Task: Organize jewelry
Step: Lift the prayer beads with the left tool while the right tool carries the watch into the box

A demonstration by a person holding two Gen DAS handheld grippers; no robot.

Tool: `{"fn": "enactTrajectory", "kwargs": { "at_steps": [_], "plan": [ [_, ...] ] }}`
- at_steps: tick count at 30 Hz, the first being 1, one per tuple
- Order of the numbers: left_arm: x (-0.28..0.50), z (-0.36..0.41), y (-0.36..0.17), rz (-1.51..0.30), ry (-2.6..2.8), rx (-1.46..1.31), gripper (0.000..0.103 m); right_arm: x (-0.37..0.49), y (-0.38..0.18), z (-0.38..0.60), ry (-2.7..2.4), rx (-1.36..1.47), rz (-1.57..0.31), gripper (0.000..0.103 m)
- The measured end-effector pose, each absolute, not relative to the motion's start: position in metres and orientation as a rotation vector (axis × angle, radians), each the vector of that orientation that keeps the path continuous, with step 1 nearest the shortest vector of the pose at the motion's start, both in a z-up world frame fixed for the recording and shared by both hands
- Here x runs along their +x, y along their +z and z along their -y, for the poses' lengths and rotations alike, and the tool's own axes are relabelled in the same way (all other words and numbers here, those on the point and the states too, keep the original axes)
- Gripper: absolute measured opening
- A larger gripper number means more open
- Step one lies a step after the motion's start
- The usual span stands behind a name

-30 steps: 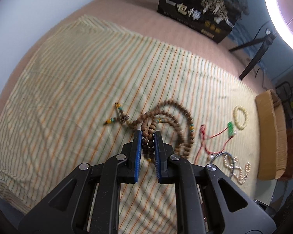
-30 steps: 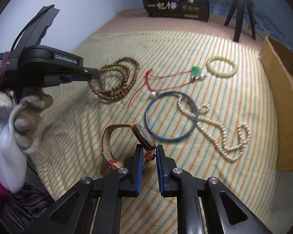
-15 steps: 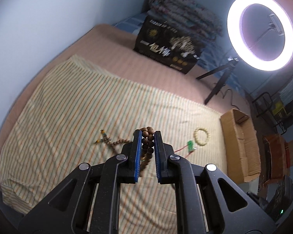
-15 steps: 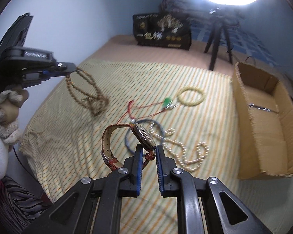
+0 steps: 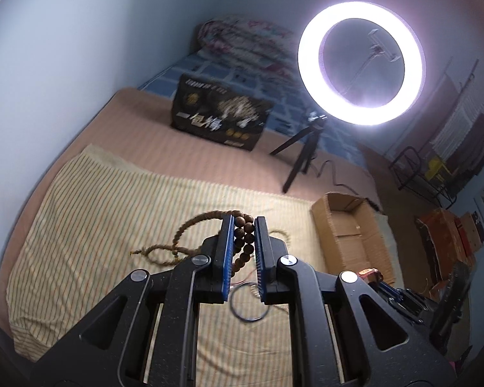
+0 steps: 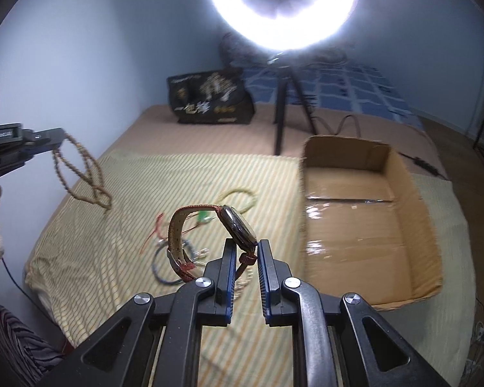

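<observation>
My left gripper [image 5: 243, 222] is shut on a long brown wooden bead necklace [image 5: 184, 230], whose loops hang in the air above the striped cloth [image 5: 96, 213]. The right wrist view shows the same left gripper [image 6: 59, 135] at the far left, with the bead necklace [image 6: 80, 174] dangling below it. My right gripper [image 6: 246, 246] is shut on the strap of a brown leather watch [image 6: 237, 229], held up off the cloth. An open cardboard box [image 6: 371, 225] lies just right of the watch. A blue bangle [image 6: 158, 269], a red cord with a green pendant [image 6: 201, 216] and a pale bead bracelet [image 6: 238, 192] lie on the cloth.
A lit ring light [image 5: 361, 64] on a black tripod [image 6: 280, 119] stands behind the box. A black printed gift box [image 5: 219, 119] sits at the back of the bed. A blue wall runs along the left, and a cable [image 6: 348, 125] trails beside the tripod.
Both grippers have risen off the cloth with their loads. The bead necklace, first lying on the cloth, now hangs free. The watch has been carried up and toward the cardboard box.
</observation>
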State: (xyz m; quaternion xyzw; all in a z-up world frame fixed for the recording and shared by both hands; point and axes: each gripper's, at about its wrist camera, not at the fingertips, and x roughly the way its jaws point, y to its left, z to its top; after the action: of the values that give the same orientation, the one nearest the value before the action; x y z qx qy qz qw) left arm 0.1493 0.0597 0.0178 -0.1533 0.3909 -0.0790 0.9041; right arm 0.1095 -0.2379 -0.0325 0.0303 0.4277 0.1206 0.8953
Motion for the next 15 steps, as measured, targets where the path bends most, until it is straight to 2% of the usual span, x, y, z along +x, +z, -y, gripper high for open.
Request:
{"fn": "enactTrajectory", "kwargs": {
  "at_steps": [15],
  "plan": [
    [0.151, 0.054, 0.103, -0.692, -0.371, -0.214, 0.01, 0.115, -0.025, 0.326, 0.09, 0.1, -0.857, 0.011]
  ]
}}
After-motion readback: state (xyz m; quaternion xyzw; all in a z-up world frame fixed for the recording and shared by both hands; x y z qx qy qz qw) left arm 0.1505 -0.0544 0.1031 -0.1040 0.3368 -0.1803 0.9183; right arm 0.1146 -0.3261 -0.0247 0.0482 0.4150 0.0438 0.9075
